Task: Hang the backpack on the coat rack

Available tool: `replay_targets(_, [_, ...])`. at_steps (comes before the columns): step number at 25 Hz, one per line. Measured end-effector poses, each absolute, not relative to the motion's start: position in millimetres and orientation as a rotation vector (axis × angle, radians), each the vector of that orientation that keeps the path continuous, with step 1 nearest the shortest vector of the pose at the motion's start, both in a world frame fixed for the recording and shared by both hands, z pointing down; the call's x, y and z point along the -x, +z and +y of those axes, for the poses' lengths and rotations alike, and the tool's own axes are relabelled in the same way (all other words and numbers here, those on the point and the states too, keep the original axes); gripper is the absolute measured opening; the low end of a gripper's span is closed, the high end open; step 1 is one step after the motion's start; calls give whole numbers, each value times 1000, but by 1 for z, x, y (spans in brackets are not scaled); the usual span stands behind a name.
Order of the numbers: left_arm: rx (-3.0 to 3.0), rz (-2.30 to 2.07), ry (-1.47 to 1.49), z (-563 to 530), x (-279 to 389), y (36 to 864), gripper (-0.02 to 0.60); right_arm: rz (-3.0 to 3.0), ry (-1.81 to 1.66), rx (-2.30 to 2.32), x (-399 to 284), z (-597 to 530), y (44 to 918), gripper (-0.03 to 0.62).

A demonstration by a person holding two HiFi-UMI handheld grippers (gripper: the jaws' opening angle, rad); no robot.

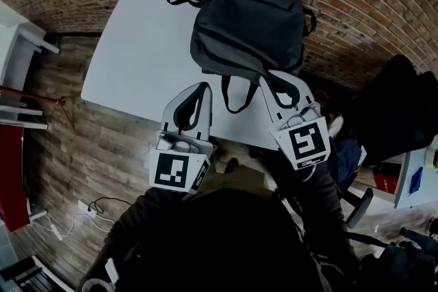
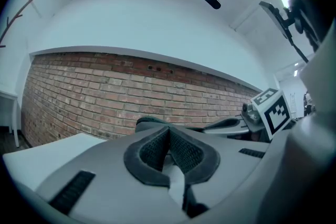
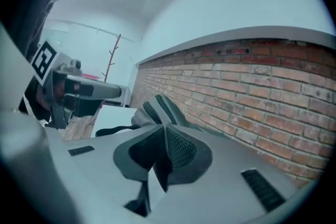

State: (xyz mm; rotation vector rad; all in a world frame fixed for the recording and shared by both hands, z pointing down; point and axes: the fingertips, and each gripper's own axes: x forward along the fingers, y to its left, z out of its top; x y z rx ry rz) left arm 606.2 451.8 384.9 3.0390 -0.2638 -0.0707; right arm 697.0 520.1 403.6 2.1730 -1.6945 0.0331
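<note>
The white left gripper (image 1: 204, 89) points level, jaws together, empty. The white right gripper (image 1: 284, 87) tips slightly down, pinching a black strap (image 3: 160, 168).

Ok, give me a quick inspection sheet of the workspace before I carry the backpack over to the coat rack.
Surface: white table, holding only the backpack.
Job's things: black backpack lies on the table near the brick wall; coat rack stands beyond the table.
Clutter: nothing seen on the table.
Grippers: left gripper shut, nothing between its jaws; right gripper shut on a backpack strap.
Cables: loose cables on the wood floor, to the person's left.
Surroundings: office chair to the person's right, white furniture at far left.
</note>
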Motion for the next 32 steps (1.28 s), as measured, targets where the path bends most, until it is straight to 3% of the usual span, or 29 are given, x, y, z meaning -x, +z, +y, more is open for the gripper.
replay_targets(9, [-3075,-198,-265,432,-633,280,9,-1754,27,-2190,-749,500,242,25])
replay_targets(20, [-3073,-37,-102,407,-692,304,12,-1752,26,-2254,-807,472,216,25])
replay_targets(21, [-3077,-37,-85,405,-694,305,25,-1751,24,-2254,-807,473,215,25])
replay_targets(24, [-3068,-6,-94,397,-701,303,180,-1750,10,-2242,-809,470,212,25])
replay_targets(25, [-3062,27,-95,395,-703,302,200,-1751,6,-2235,-809,468,211,25])
replay_targets(32, [-3041,292,-55,402,-733,299,218,-1748,6,-2230,-802,463,213,26])
